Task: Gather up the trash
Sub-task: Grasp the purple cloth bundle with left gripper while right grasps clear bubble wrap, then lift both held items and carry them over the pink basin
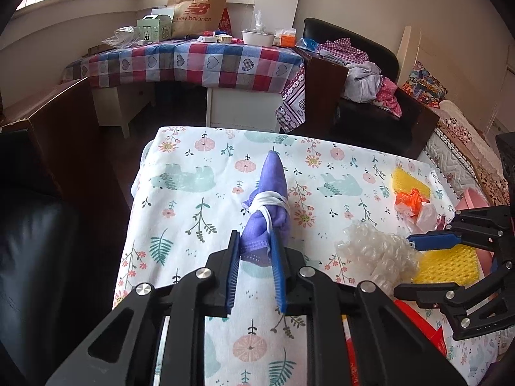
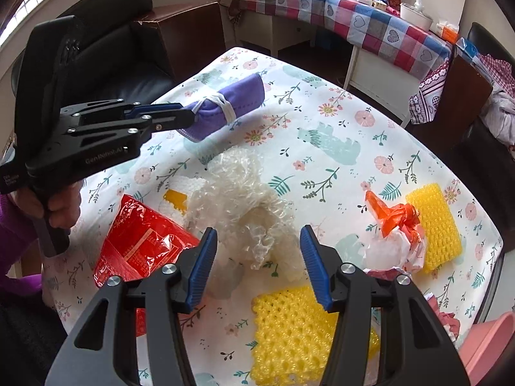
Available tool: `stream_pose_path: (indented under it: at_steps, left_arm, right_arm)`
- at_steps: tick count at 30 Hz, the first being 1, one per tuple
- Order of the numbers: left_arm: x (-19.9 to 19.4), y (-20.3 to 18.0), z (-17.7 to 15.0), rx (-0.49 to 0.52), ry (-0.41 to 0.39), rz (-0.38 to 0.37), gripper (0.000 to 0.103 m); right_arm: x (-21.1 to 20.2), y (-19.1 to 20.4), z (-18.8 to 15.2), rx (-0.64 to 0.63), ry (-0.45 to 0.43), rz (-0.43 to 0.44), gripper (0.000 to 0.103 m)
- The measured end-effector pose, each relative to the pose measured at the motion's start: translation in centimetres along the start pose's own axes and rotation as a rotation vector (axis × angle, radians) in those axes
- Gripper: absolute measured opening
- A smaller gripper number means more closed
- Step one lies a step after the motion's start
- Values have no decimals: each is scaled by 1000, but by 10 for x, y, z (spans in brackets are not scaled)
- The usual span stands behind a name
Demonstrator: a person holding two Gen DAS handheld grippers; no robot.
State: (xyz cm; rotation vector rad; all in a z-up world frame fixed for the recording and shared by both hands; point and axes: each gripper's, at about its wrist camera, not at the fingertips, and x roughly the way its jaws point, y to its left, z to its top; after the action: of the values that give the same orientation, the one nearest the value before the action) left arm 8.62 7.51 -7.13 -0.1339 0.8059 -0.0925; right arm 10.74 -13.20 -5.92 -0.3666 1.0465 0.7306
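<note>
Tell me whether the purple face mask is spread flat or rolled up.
Rolled up: the purple face mask forms a tube bound by its white ear loops, one end between the left gripper's pads.

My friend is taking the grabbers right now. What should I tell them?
Left gripper: shut on the rolled purple face mask, which lies on the floral tablecloth.
Right gripper: open, holding nothing, over the crumpled bubble wrap.
On the cloth: red snack bag, knotted orange-and-white plastic bag, two yellow foam nets.
Pink bin at the table's edge.
Done: mask gripped.
Left: put everything in a bin.
</note>
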Motion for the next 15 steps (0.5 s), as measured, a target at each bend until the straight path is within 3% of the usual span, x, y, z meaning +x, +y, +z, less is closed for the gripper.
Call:
stream_pose_path:
  at_steps: [2,8,15]
  left_arm:
    - [-8,-1,-1,-6,-12,-2,17]
    - [-37,-2,-4,-20,-54,-15,17]
    - [-62,-6,-9,-29,-90,-21,17]
  right_arm:
    - [1,0,-1,-5,-1,-11,53]
    - [3,-2,-5,23,-17,-47,32]
    - [-11,-7,-8,118,-89,-12,22]
